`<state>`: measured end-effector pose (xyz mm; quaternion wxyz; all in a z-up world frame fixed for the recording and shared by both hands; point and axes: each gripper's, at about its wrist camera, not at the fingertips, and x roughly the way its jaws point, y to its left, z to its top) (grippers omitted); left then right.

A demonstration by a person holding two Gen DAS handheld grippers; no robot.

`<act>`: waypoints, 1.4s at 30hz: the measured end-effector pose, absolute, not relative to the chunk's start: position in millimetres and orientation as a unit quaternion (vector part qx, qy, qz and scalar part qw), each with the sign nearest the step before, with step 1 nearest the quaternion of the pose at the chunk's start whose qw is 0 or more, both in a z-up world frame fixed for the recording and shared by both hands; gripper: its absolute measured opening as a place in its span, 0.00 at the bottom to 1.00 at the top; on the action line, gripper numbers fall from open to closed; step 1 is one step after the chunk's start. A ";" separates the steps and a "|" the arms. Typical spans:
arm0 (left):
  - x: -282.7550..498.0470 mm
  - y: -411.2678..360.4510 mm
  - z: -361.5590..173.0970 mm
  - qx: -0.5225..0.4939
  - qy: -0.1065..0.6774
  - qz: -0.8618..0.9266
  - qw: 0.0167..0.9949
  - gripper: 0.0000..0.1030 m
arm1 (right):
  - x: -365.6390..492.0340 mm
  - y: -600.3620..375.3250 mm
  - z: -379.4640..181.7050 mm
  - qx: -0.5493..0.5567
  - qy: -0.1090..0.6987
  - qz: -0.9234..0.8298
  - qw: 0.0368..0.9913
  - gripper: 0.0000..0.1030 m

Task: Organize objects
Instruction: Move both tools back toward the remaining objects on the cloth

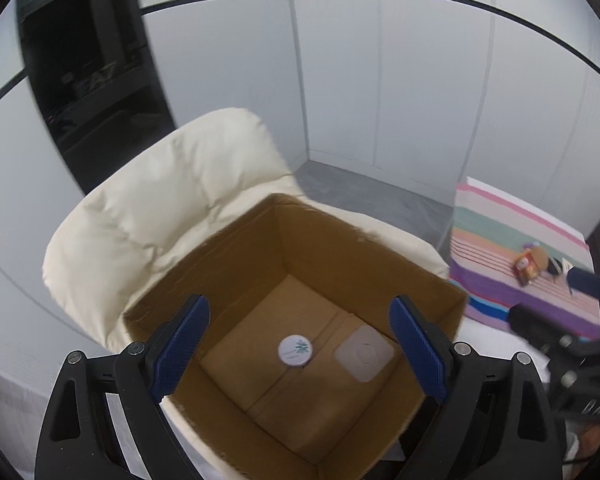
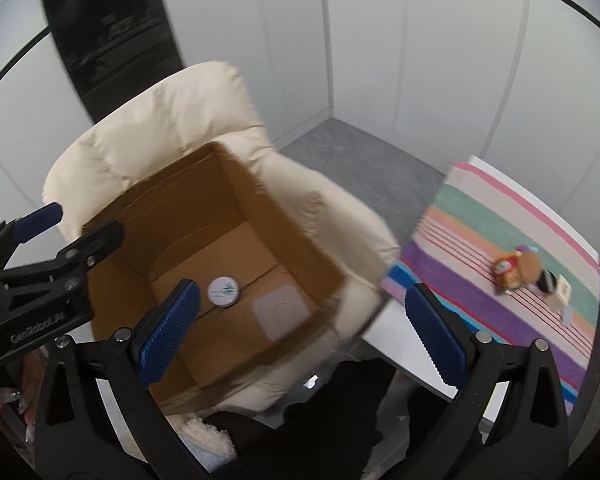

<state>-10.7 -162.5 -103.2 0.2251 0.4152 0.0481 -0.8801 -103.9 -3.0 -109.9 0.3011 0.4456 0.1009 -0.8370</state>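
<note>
An open cardboard box [image 1: 364, 256] [image 2: 300, 236] rests on a cream padded chair [image 1: 148, 216] [image 2: 148, 136]. On its floor lie a small round white tin [image 1: 295, 351] [image 2: 223, 290] and a pale square pad [image 1: 364, 353] [image 2: 281, 312]. My left gripper [image 1: 300, 356] hangs open above the box with nothing between its blue pads; it also shows at the left edge of the right wrist view [image 2: 72, 220]. My right gripper [image 2: 304, 328] is open and empty over the box's near right corner. An orange snack packet [image 1: 528, 268] [image 2: 508, 270] lies on the striped cloth.
A table with a striped cloth [image 1: 500, 232] [image 2: 480, 216] stands to the right, holding the packet, a round tan thing [image 2: 530, 266], a dark item [image 2: 546, 282] and a small white box [image 2: 562, 292]. Grey floor and white panel walls lie behind. A dark shelf unit [image 1: 88, 60] is back left.
</note>
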 end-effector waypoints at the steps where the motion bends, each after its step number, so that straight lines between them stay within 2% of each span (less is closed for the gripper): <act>1: -14.0 -155.9 -102.4 0.414 0.043 -0.883 0.218 0.90 | -105.7 4.6 -109.1 0.446 0.097 -0.840 0.294 1.00; 17: -72.1 -49.7 -103.7 0.425 0.001 -0.900 0.093 0.90 | -115.0 182.7 -108.5 0.469 0.017 -0.874 0.126 1.00; 26: -85.1 7.6 -101.0 0.389 -0.042 -0.918 0.070 0.90 | -102.3 265.7 -112.7 0.467 -0.010 -0.882 0.059 1.00; 33: -125.7 69.6 -128.7 0.402 -0.091 -0.911 0.027 0.90 | -114.2 312.8 -125.3 0.464 -0.023 -0.885 0.023 1.00; 37: -161.9 116.7 -154.3 0.407 -0.117 -0.906 -0.011 0.90 | -143.2 335.8 -141.7 0.473 -0.059 -0.878 0.030 1.00; 39: -179.9 133.9 -165.9 0.405 -0.098 -0.907 -0.068 0.90 | -161.4 347.0 -152.7 0.481 -0.082 -0.872 0.037 1.00; 42: -213.1 153.6 -188.3 0.414 -0.076 -0.902 -0.091 0.90 | -190.2 358.9 -172.1 0.492 -0.088 -0.866 0.022 1.00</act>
